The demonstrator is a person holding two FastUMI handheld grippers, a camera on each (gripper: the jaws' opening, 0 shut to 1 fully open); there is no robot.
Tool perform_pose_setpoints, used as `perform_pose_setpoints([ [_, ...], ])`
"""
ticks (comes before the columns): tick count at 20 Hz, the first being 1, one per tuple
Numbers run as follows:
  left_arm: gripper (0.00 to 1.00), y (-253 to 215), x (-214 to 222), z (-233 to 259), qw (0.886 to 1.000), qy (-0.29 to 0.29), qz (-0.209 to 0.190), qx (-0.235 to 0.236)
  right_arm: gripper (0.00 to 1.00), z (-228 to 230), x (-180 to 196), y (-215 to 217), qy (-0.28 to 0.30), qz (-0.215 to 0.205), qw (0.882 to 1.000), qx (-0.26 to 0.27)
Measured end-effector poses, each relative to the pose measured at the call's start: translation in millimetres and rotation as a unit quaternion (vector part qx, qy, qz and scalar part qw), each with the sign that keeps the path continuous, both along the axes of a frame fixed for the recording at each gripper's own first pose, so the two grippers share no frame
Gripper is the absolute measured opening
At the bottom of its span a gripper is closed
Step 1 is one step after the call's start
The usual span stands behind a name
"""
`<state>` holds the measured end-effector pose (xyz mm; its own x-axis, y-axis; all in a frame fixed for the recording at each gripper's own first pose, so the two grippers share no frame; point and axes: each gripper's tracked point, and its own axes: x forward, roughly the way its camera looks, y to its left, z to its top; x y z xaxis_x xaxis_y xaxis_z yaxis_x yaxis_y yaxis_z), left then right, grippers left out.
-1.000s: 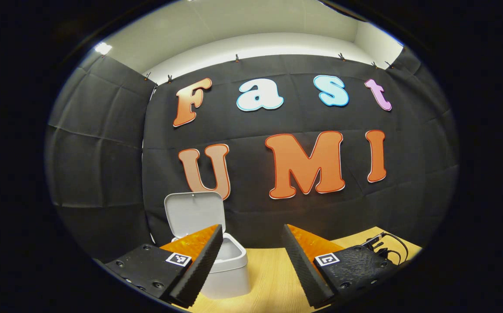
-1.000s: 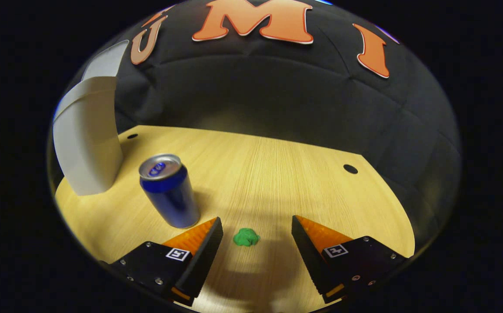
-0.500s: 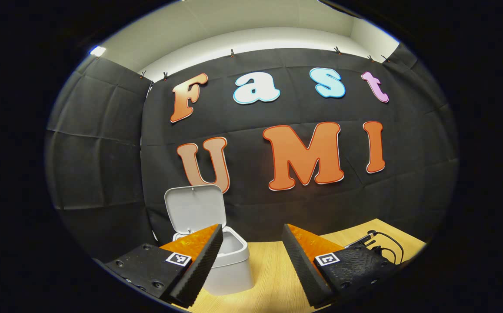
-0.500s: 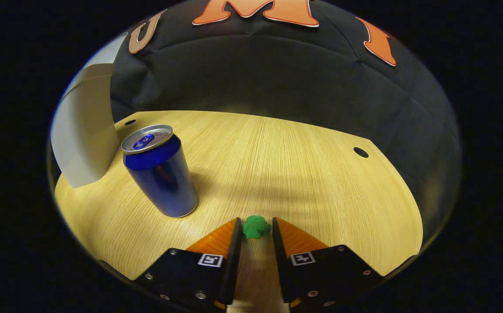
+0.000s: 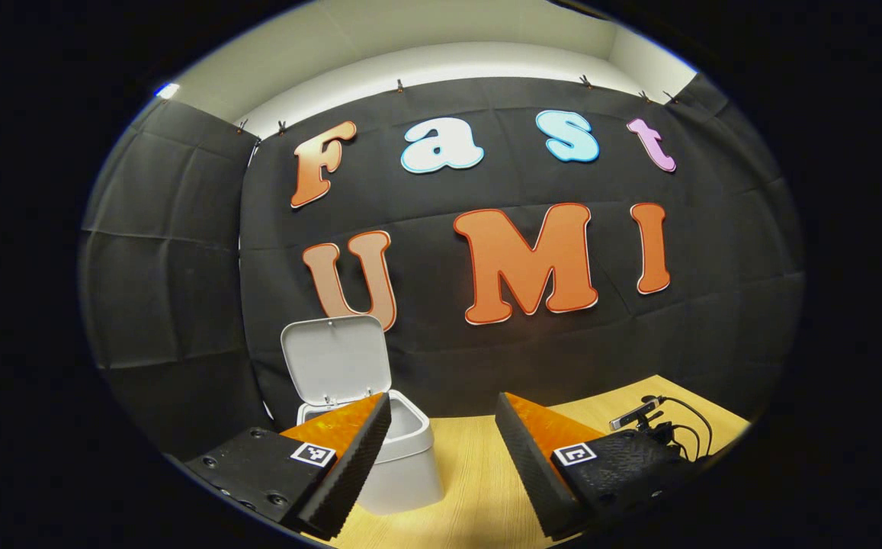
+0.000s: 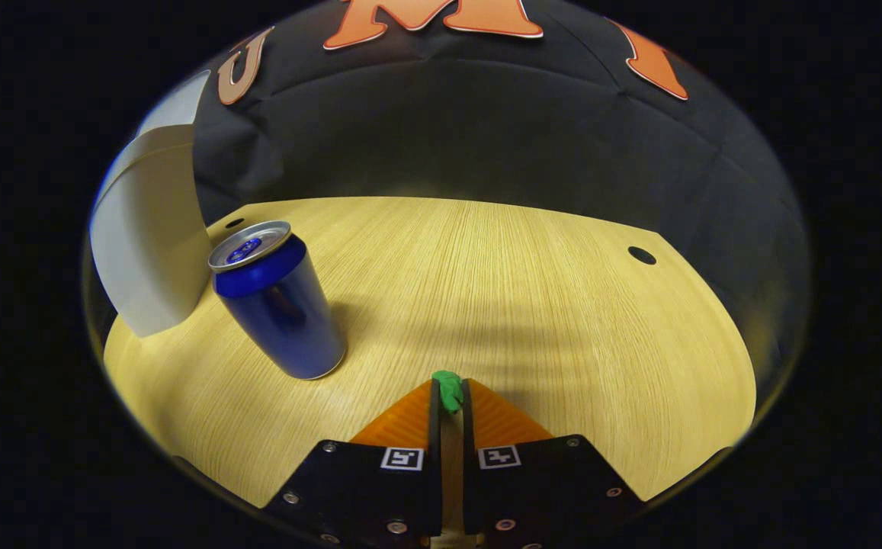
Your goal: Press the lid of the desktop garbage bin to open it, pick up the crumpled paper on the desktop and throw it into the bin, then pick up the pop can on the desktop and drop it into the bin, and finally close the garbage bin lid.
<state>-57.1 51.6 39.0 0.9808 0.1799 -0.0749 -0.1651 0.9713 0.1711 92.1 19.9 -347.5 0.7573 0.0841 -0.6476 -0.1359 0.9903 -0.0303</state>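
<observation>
Desktop [image 6: 532, 305]: light wood-grain laminate, smooth, low sheen. Pop can [image 6: 277, 309]: metal, glossy body with reflections, brushed-looking bare top. Crumpled paper [image 6: 449, 390]: matt, wrinkled, pinched between the right gripper [image 6: 449, 396] fingers. Garbage bin [image 5: 402, 465]: smooth plastic, satin finish, lid [image 5: 336, 360] same. Left gripper [image 5: 441, 465]: ribbed, rubbery-looking inner pads [image 5: 353, 465], matt textured plastic body. Booth wall [image 5: 181, 252]: matt cloth, creased. Cables [image 5: 677, 435]: matt sheathing
</observation>
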Motion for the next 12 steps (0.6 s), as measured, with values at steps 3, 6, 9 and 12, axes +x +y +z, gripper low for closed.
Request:
perform_pose_setpoints([
  [3, 0.94, 1, 2, -3, 1.0, 0.001, -0.002, -0.004, 0.1, 13, -1, -6, -0.013, -0.002, 1.0, 0.004],
  [6, 0.94, 7, 5, -6, 1.0, 0.001, 0.002, -0.014, 0.09, 40, 1, -3, -0.038, 0.002, 0.999, 0.015],
  [9, 0.94, 13, 9, -6, 1.0, -0.005, 0.004, -0.023, 0.09, 83, 3, 2, -0.078, 0.01, 0.997, 0.029],
  [12, 0.94, 18, 12, -7, 0.999, -0.012, 0.006, -0.037, 0.09, 131, 3, 13, -0.112, 0.021, 0.992, 0.046],
])
